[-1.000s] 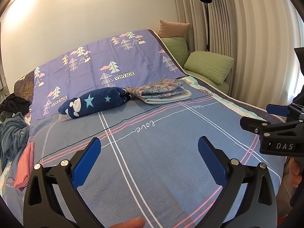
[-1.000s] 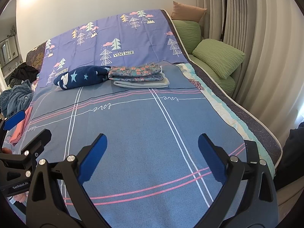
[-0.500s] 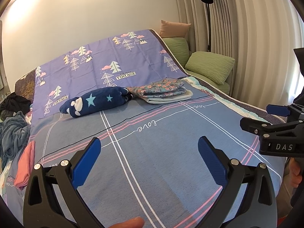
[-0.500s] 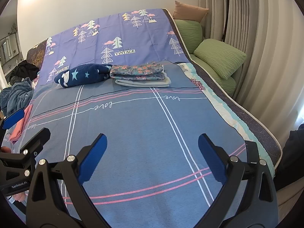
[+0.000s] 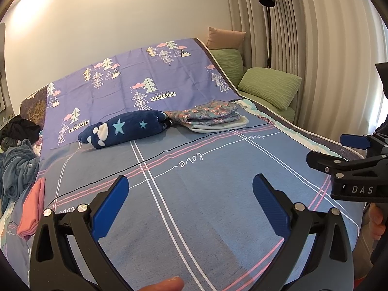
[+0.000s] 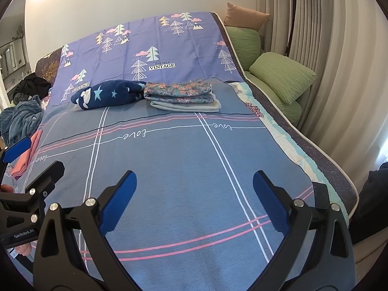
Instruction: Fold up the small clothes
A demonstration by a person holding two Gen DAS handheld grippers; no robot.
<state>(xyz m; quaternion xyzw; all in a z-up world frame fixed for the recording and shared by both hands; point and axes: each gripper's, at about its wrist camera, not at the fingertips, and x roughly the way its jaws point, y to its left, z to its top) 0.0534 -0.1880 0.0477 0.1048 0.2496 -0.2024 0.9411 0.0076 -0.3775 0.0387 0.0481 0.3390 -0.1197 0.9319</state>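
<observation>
We see a wide bare stretch of blue bedsheet (image 6: pixel 184 169) ahead of both tools, its right edge falling away beside green pillows (image 6: pixel 282 76). Our left gripper (image 5: pixel 190 191) and right gripper (image 6: pixel 195 184) hover over it with blue fingers spread wide, holding nothing. Well beyond them lie the folded floral clothes (image 6: pixel 178 92) atop a pale folded piece, just beside the rolled navy star garment (image 6: pixel 106 94). A pink garment (image 5: pixel 31 211) lies at the sheet's left edge, near unfolded blue clothes (image 5: pixel 15 169).
</observation>
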